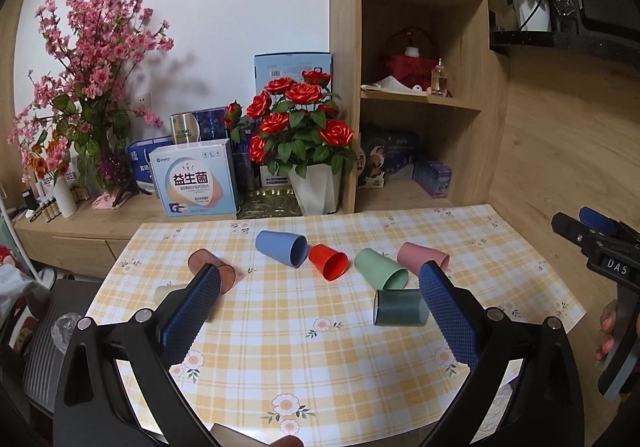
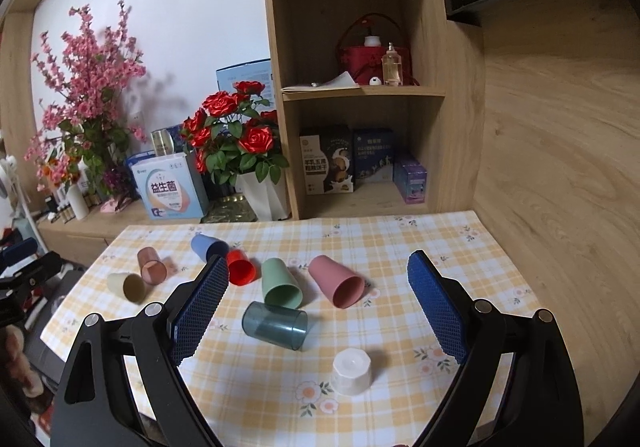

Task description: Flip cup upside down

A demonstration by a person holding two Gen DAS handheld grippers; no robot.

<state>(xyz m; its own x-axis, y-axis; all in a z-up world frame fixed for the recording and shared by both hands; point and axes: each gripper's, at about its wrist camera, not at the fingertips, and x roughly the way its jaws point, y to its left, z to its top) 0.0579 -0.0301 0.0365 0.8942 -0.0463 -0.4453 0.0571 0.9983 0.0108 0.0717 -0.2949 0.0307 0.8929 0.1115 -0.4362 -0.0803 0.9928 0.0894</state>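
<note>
Seven cups are lying on their sides across the checked tabletop (image 2: 400, 247): cream (image 2: 127, 286), brown translucent (image 2: 152, 265), blue (image 2: 208, 246), red (image 2: 241, 267), green (image 2: 281, 284), pink (image 2: 337, 281) and a smoky teal translucent cup (image 2: 275, 324). One white faceted cup (image 2: 351, 371) is standing mouth-down, base up, nearest the right hand-held gripper (image 2: 318, 313). That hand-held gripper is hovering wide open, gripping nothing. The left hand-held gripper (image 1: 320, 307) is likewise spread wide and gripping nothing, above the cups.
</note>
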